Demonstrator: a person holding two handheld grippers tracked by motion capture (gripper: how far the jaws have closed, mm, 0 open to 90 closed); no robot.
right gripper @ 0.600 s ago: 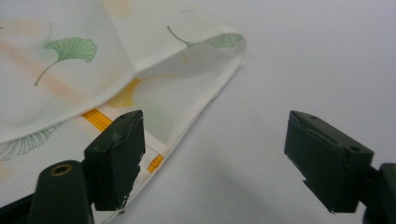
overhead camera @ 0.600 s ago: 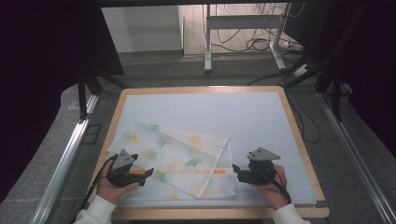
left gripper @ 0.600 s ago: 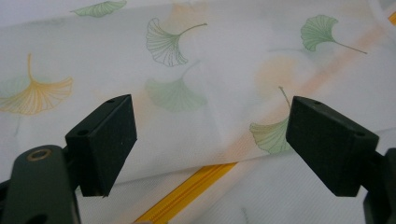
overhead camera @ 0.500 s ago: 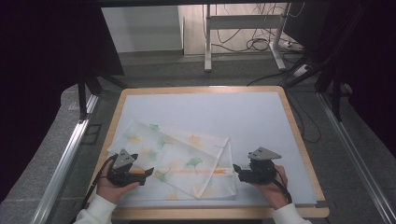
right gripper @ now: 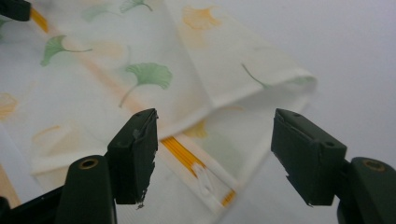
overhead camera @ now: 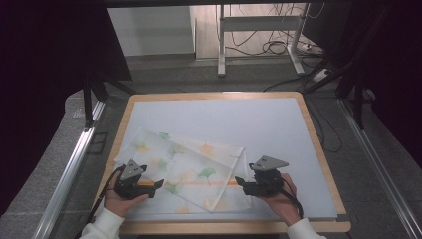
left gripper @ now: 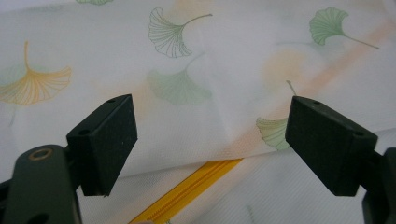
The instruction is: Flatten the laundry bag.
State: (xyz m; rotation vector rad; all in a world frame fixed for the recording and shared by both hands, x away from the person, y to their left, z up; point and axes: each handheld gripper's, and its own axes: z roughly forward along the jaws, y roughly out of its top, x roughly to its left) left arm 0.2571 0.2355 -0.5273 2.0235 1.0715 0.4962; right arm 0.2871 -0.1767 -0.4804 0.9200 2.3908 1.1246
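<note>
Spanning pale tabletop (overhead camera: 278, 129), leaf-print cloth (overhead camera: 184, 169).

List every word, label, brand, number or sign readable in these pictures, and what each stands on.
None: no readable text stands on anything.
Cloth: a print of green and orange ginkgo leaves, with an orange zipper; no lettering.
Left gripper and right gripper: black jaws standing open, unmarked.
Table: plain pale surface with a wooden rim, no marks.
</note>
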